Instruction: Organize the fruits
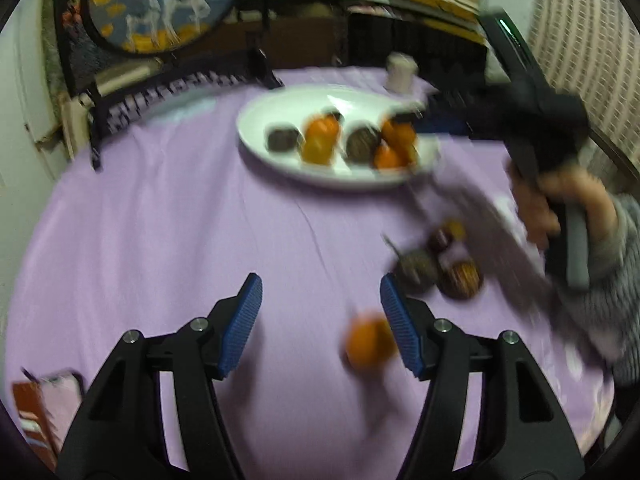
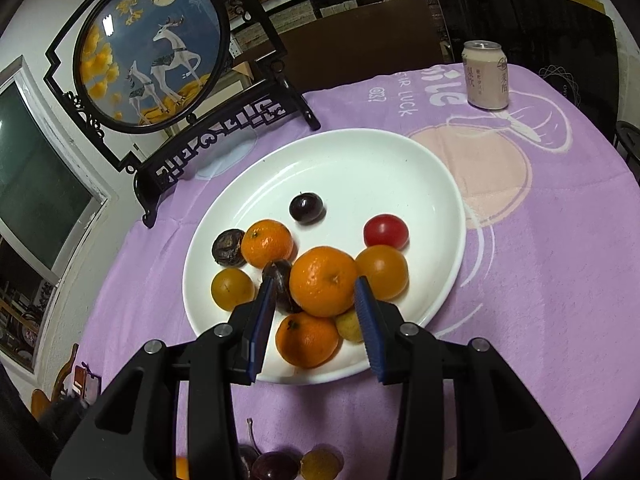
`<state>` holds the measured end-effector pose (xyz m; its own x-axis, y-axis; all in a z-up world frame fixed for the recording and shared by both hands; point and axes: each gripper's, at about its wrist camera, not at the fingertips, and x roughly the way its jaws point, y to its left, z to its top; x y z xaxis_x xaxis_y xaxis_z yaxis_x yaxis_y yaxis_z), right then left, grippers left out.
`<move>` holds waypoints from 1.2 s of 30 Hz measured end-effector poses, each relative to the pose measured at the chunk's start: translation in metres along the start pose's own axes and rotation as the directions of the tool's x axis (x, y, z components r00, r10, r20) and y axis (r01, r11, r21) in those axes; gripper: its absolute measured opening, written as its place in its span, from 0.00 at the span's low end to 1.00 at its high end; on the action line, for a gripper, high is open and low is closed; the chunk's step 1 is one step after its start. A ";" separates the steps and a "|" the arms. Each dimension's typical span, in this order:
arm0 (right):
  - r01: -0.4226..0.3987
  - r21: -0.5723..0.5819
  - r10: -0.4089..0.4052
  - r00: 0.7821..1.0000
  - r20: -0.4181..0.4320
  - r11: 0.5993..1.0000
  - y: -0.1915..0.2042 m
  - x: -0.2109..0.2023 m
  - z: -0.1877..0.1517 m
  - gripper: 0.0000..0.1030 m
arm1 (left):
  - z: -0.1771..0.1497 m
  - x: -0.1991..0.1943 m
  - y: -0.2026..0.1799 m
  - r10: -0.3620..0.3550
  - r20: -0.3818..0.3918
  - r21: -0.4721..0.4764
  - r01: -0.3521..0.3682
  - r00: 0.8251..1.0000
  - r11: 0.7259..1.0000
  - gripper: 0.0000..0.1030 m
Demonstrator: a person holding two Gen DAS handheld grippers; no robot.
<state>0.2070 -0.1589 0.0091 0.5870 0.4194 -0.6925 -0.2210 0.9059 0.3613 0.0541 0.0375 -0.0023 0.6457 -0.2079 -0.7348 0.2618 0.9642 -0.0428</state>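
Purple cloth [image 2: 540,280] lettering "LUCK" beside white plate [image 2: 248,208].

the left gripper [image 1: 320,324] hangs low over the near part of the table, jaws spread wide with nothing between its blue pads [image 1: 240,326]. the right gripper [image 2: 316,324] is tilted down toward the table's middle, jaws parted and not pressing on anything. in the left wrist view the right hand [image 1: 548,204] wraps its handle near the table's right edge, blurred, in a grey knit sleeve [image 1: 616,280].
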 end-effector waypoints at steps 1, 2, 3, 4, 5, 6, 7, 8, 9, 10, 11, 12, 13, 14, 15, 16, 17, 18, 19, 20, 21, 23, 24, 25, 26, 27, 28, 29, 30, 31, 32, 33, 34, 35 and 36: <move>0.000 0.000 0.000 1.000 0.002 1.000 0.000 -0.001 0.000 0.40 | -0.005 0.001 -0.003 -0.013 -0.012 0.005 0.013 1.000 1.000 0.61; -0.002 0.001 0.002 1.000 0.003 1.000 0.000 -0.002 0.000 0.40 | -0.011 0.003 -0.007 -0.024 -0.023 0.018 0.025 0.999 1.000 0.61; -0.003 0.000 0.003 1.000 0.004 1.000 0.000 -0.003 -0.001 0.40 | -0.013 0.004 -0.011 -0.029 -0.029 0.031 0.030 0.999 0.999 0.61; -0.005 0.000 0.005 1.000 0.006 1.000 0.000 -0.004 0.000 0.40 | -0.014 0.007 -0.016 -0.036 -0.041 0.051 0.038 0.999 0.998 0.61; -0.005 0.002 0.005 1.000 0.009 1.000 0.000 -0.004 0.000 0.40 | -0.016 0.011 -0.019 -0.044 -0.053 0.061 0.047 0.998 0.997 0.60; -0.006 0.003 0.006 1.000 0.010 1.000 -0.001 -0.005 0.000 0.40 | -0.018 0.014 -0.022 -0.037 -0.065 0.071 0.042 0.997 0.997 0.59; -0.008 0.005 0.008 1.000 0.009 1.000 -0.001 -0.005 0.000 0.40 | -0.020 0.019 -0.025 -0.015 -0.071 0.089 0.021 0.997 0.996 0.51; -0.008 0.007 0.008 1.000 0.010 1.000 -0.002 -0.005 0.001 0.40 | -0.021 0.022 -0.027 0.017 -0.071 0.105 -0.010 0.997 0.994 0.45; -0.007 0.010 0.007 1.000 0.010 1.000 -0.003 -0.005 0.001 0.40 | -0.020 0.023 -0.025 0.022 -0.072 0.099 -0.015 0.997 0.995 0.37; -0.007 0.013 0.007 1.000 0.010 1.000 -0.003 -0.004 0.001 0.40 | -0.018 0.022 -0.020 -0.007 -0.074 0.074 0.012 0.997 0.997 0.37; -0.008 0.018 0.008 1.000 0.010 1.000 -0.004 -0.004 0.001 0.40 | -0.012 0.021 -0.014 -0.043 -0.073 0.045 0.046 0.996 0.998 0.37; -0.010 0.027 0.010 1.000 0.010 1.000 -0.006 -0.004 0.002 0.40 | -0.005 0.020 -0.011 -0.044 -0.062 0.037 0.046 0.997 0.998 0.37; -0.011 0.033 0.011 1.000 0.010 0.999 -0.007 -0.004 0.002 0.40 | 0.004 0.018 -0.011 -0.018 -0.039 0.041 0.019 0.999 0.999 0.37; -0.012 0.038 0.012 1.000 0.010 0.999 -0.008 -0.004 0.002 0.40 | 0.017 0.017 -0.009 0.003 -0.005 0.039 -0.003 1.000 0.999 0.37; -0.013 0.044 0.012 1.000 0.013 0.999 -0.010 -0.004 0.003 0.40 | 0.030 0.016 -0.007 -0.002 0.016 0.029 0.002 1.000 1.000 0.36; -0.013 0.049 0.012 1.000 0.016 0.999 -0.011 -0.005 0.003 0.40 | 0.048 0.017 -0.004 -0.008 0.042 0.015 0.007 0.999 1.000 0.34; -0.014 0.056 0.013 1.000 0.020 0.998 -0.012 -0.007 0.004 0.40 | 0.059 0.019 -0.003 0.002 0.059 0.007 -0.002 0.998 1.000 0.31; -0.017 0.063 0.015 1.000 0.023 0.998 -0.014 -0.008 0.005 0.40 | 0.073 0.023 -0.002 0.014 0.077 0.000 -0.014 0.997 1.000 0.22; -0.019 0.068 0.018 1.000 0.025 0.998 -0.016 -0.009 0.005 0.40 | 0.090 0.030 -0.002 0.017 0.089 -0.006 -0.017 0.996 1.000 0.22; -0.021 0.072 0.019 0.999 0.028 0.997 -0.017 -0.010 0.006 0.40 | 0.099 0.036 -0.002 0.016 0.093 -0.014 -0.015 0.995 1.000 0.22; -0.024 0.077 0.022 0.999 0.030 0.997 -0.019 -0.011 0.007 0.40 | 0.109 0.045 -0.002 0.012 0.093 -0.029 -0.009 0.996 1.000 0.22; -0.032 0.085 0.029 0.999 0.031 0.996 -0.022 -0.013 0.008 0.40 | 0.123 0.069 -0.002 -0.009 0.074 -0.056 0.013 0.997 0.998 0.22; -0.038 0.092 0.036 0.999 0.032 0.995 -0.024 -0.014 0.009 0.40 | 0.125 0.075 -0.002 -0.006 0.076 -0.063 0.011 0.997 0.998 0.22; -0.044 0.095 0.041 0.999 0.033 0.995 -0.025 -0.015 0.010 0.40 | 0.124 0.078 -0.002 -0.001 0.085 -0.069 0.007 0.996 0.998 0.22; -0.048 0.098 0.045 0.998 0.034 0.994 -0.026 -0.017 0.010 0.40 | 0.121 0.077 0.002 -0.001 0.095 -0.089 0.010 0.995 0.996 0.25; -0.052 0.099 0.049 0.998 0.035 0.994 -0.027 -0.018 0.010 0.40 | 0.116 0.073 0.005 -0.013 0.090 -0.100 0.022 0.996 0.995 0.44; -0.057 0.101 0.054 0.998 0.036 0.993 -0.027 -0.019 0.011 0.40 | 0.110 0.068 0.007 -0.023 0.085 -0.106 0.032 0.996 0.994 0.70; -0.061 0.103 0.058 0.998 0.037 0.993 -0.027 -0.020 0.011 0.40 | 0.099 0.054 0.012 -0.014 0.105 -0.101 0.025 0.994 0.995 0.76; -0.064 0.104 0.060 0.998 0.036 0.993 -0.027 -0.020 0.011 0.40 | 0.090 0.043 0.014 0.010 0.125 -0.088 0.001 0.992 0.996 0.77; -0.067 0.106 0.064 0.997 0.035 0.992 -0.027 -0.020 0.011 0.40 | 0.079 0.031 0.017 0.041 0.140 -0.073 -0.031 0.989 0.997 0.77; -0.070 0.109 0.067 0.997 0.032 0.992 -0.027 -0.019 0.010 0.40 | 0.065 0.019 0.023 0.066 0.147 -0.076 -0.056 0.987 0.996 0.77; -0.073 0.111 0.071 0.997 0.026 0.991 -0.026 -0.018 0.009 0.40 | 0.056 0.012 0.029 0.072 0.146 -0.092 -0.059 0.987 0.994 0.77; -0.074 0.110 0.072 0.997 0.022 0.991 -0.026 -0.017 0.008 0.40 | 0.046 0.006 0.034 0.071 0.139 -0.109 -0.056 0.988 0.992 0.77; -0.075 0.107 0.073 0.997 0.019 0.991 -0.025 -0.017 0.007 0.40 | 0.034 0.002 0.040 0.078 0.122 -0.124 -0.063 0.989 0.990 0.77; -0.074 0.101 0.073 0.997 0.019 0.992 -0.023 -0.018 0.006 0.40 | 0.025 -0.001 0.042 0.087 0.109 -0.133 -0.072 0.990 0.988 0.77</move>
<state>0.2067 -0.1873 0.0169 0.5839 0.4832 -0.6524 -0.1843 0.8615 0.4732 0.0826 0.0738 0.0134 0.7401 -0.1399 -0.6578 0.1168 0.9900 -0.0792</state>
